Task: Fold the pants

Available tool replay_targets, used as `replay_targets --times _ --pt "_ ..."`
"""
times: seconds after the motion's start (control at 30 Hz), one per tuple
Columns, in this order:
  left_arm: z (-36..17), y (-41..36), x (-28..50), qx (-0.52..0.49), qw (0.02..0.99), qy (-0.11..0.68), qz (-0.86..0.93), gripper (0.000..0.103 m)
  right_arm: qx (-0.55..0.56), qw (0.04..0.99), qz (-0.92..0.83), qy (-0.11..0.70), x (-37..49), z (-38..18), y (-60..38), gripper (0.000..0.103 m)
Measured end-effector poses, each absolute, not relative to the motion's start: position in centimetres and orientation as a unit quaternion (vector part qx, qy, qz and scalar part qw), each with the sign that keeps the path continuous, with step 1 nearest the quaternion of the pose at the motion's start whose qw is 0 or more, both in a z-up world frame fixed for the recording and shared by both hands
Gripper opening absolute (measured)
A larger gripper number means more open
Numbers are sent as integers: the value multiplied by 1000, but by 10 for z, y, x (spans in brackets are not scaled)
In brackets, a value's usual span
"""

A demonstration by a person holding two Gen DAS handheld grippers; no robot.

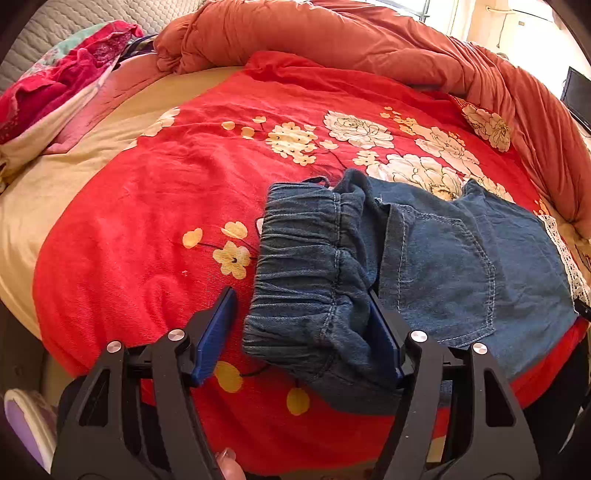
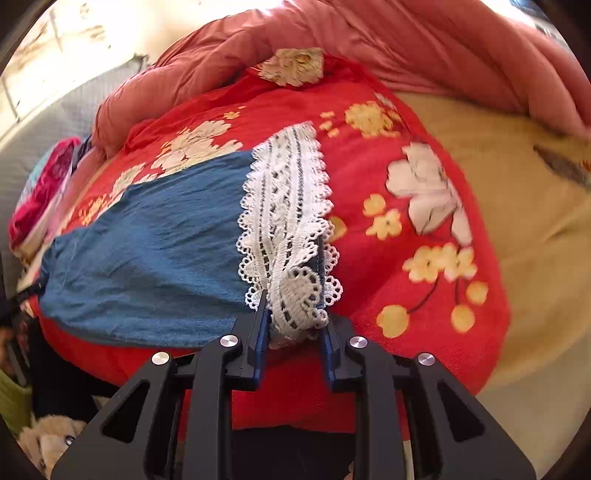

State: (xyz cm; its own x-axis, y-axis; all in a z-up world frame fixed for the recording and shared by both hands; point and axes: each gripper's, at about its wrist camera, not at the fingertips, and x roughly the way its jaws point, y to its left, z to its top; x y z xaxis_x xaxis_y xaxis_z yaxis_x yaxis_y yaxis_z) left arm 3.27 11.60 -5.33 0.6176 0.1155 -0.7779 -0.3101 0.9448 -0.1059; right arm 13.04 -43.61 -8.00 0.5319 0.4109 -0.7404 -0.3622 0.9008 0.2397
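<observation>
left claw (image 1: pixel 301 321) gapes round the pants (image 1: pixel 443 266) waistband — right claw (image 2: pixel 293 314) pinches their lace hem (image 2: pixel 284 206).

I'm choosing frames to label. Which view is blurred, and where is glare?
Left wrist view: sharp on the pants, with glare at the window top right. Right wrist view: blurred on the bedspread, washed out top left.

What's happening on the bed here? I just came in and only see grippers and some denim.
A person with a gripper in each hand is folding denim pants on a red floral bedspread. The left gripper is open, its fingers straddling the elastic waistband. The right gripper has pinched the white lace hem at the leg end. No fold made yet.
</observation>
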Motion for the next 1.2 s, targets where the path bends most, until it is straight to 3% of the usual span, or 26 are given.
replay_targets --times 0.13,0.27,0.3,0.43,0.63,0.9,1.2 --pt "-53 118 32 -125 892 419 115 62 47 876 213 429 127 -78 -438 31" --pt "-40 122 22 -153 895 407 97 59 54 885 201 416 117 -66 -442 57" --pt "-30 121 16 -151 900 398 97 59 55 891 198 406 113 -61 -445 58" --pt "7 111 2 -108 922 357 102 59 51 911 184 364 89 -37 -452 59" --pt "30 59 19 -62 937 342 32 59 32 917 229 326 67 -17 -414 68" --pt "-7 -25 80 -22 915 393 -95 60 -32 891 289 348 76 -31 -324 68" --pt "-66 -35 93 20 892 445 -83 66 -73 875 250 409 94 -76 -297 69"
